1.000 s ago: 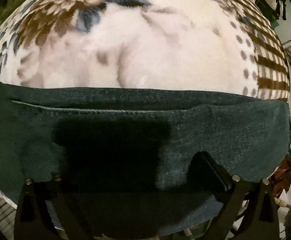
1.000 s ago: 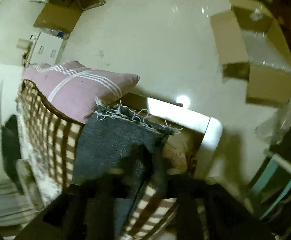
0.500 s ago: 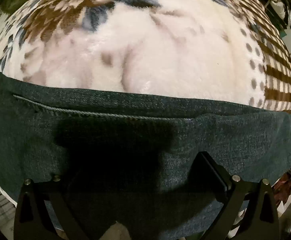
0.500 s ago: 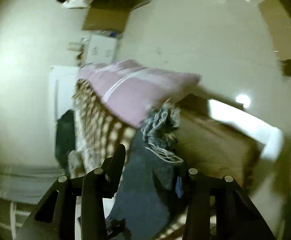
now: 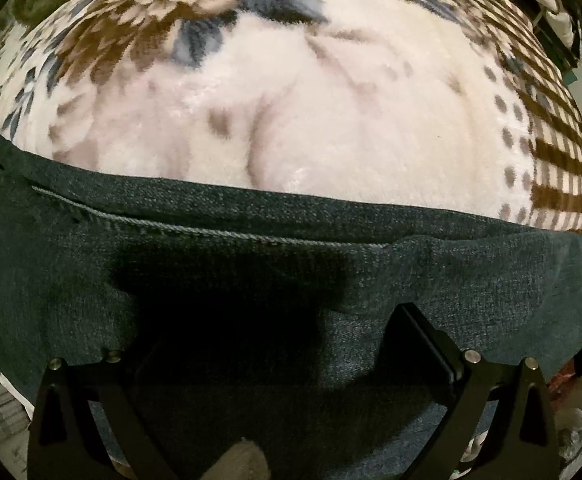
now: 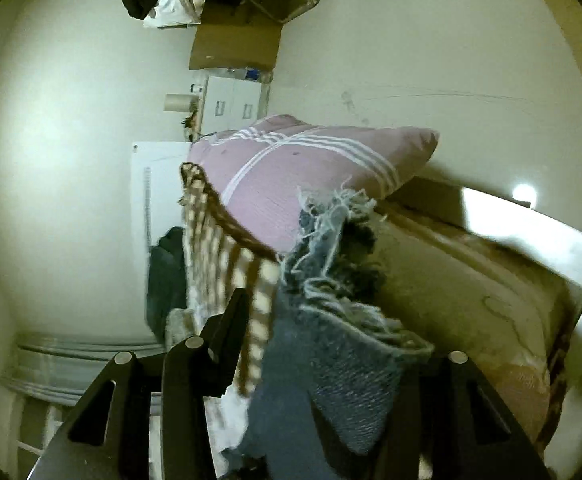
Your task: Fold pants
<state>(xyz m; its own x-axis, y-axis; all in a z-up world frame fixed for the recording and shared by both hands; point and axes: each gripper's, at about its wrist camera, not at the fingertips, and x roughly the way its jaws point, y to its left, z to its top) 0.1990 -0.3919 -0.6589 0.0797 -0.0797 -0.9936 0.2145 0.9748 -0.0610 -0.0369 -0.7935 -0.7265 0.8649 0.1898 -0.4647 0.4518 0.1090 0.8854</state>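
Note:
The pants are dark blue jeans. In the left wrist view they [image 5: 431,280] lie as a wide band across the near edge of a patterned fleece blanket [image 5: 331,120]. My left gripper [image 5: 275,344] hovers just over the denim, its jaws wide apart, nothing between them. In the right wrist view the frayed hem of a jeans leg [image 6: 331,320] bunches between the fingers of my right gripper [image 6: 323,344], which holds it up beside the bed.
A pink striped pillow [image 6: 311,168] rests at the head of the bed. The brown checked blanket border [image 6: 227,264] hangs over the bed edge. A cardboard box [image 6: 235,44], white drawers [image 6: 231,108] and clothes sit on the glossy floor beyond.
The right gripper swung with the frayed hem, so the pillow and the floor turned in its view. The left gripper pulled back slightly, still open over the jeans.

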